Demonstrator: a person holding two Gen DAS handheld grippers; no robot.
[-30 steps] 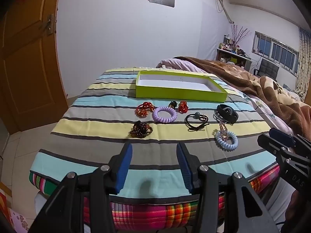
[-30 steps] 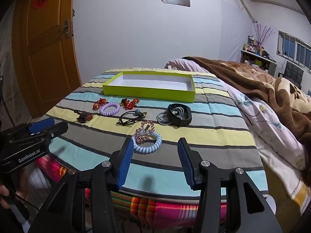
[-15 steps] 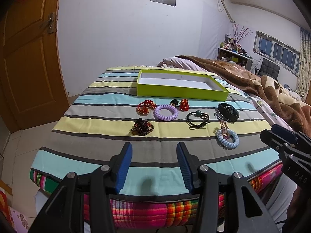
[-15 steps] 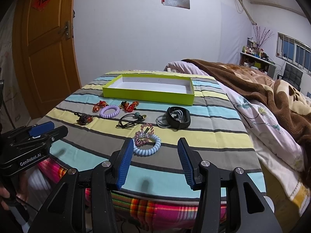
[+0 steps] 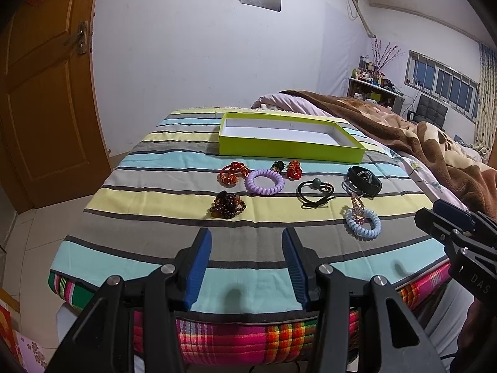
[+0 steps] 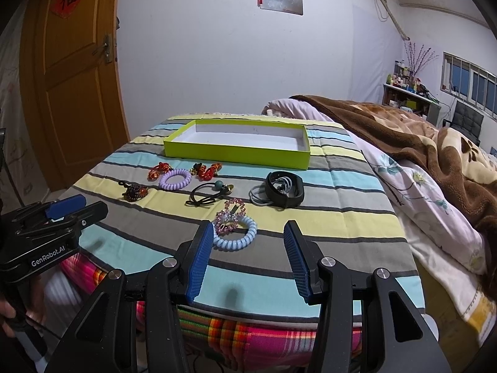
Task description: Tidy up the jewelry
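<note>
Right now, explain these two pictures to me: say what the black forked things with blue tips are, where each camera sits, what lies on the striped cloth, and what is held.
There is no robot here. A person holds a hand-held two-finger clamp in each hand, and a wide-angle camera on each one looks forward along its fingers.

One picture comes from the left gripper, the other from the right gripper. Each also catches the other at its edge.

On the striped cloth sits an empty green box. In front of it lie a purple coil hair tie, a light blue coil hair tie with a pink beaded piece on it, a black hair tie, a black band, a dark beaded bracelet and red beaded pieces.

Nothing is held. Both clamps are open, near the cloth's front edge.
</note>
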